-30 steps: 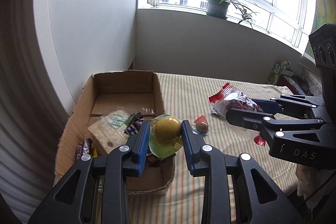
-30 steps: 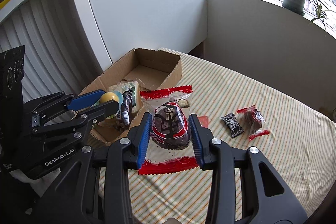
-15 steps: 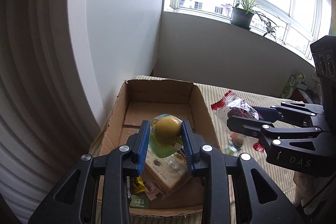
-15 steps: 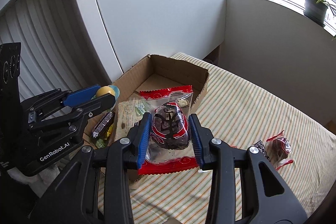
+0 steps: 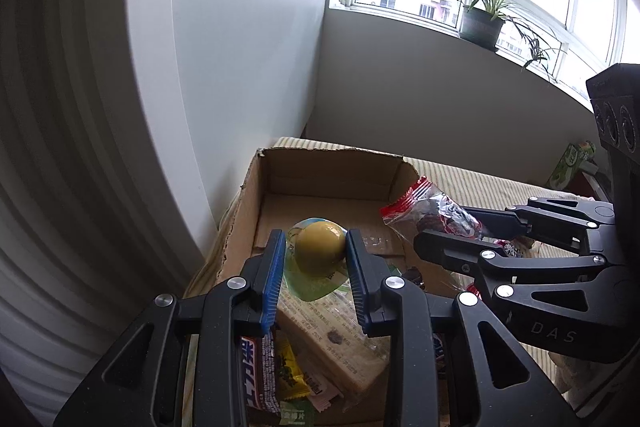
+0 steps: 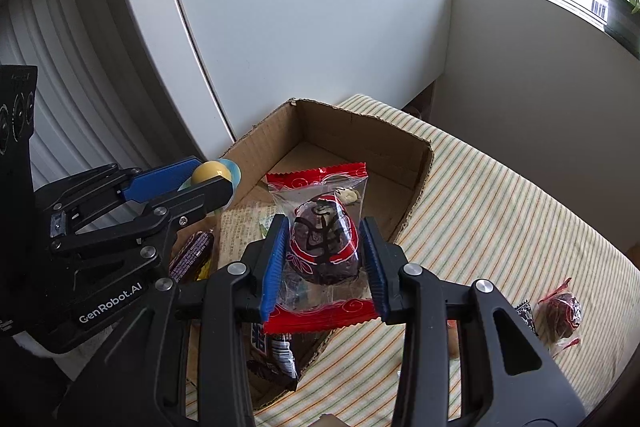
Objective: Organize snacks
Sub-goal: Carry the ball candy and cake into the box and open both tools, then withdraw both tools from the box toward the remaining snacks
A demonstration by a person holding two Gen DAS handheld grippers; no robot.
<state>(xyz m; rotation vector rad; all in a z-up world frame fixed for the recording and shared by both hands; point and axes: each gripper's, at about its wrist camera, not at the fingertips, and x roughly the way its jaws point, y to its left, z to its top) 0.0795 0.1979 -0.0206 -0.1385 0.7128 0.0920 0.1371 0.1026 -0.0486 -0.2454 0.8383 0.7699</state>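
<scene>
My left gripper (image 5: 316, 247) is shut on a yellow ball-shaped sweet (image 5: 321, 246) in a clear green-edged wrapper, held above the open cardboard box (image 5: 328, 173). In the right wrist view that left gripper (image 6: 210, 179) shows at the left with the yellow sweet (image 6: 210, 172). My right gripper (image 6: 323, 247) is shut on a red-and-clear packet with a dark cake (image 6: 323, 247) inside, over the cardboard box's (image 6: 416, 167) right side. The left wrist view shows the right gripper (image 5: 416, 231) and its red packet (image 5: 432, 205) by the box's right wall.
Several snacks lie in the box: a pale flat pack (image 5: 332, 331), a dark bar (image 5: 256, 375), a yellow wrapper (image 5: 290, 371). On the striped cloth (image 6: 500, 211) lie a small red-wrapped cake (image 6: 558, 317) and a black sachet (image 6: 526, 317). A white cabinet (image 6: 300, 27) stands behind.
Both grippers have moved leftward from over the striped cloth to above the box, each keeping its snack. The box has grown larger and nearer in both views.
</scene>
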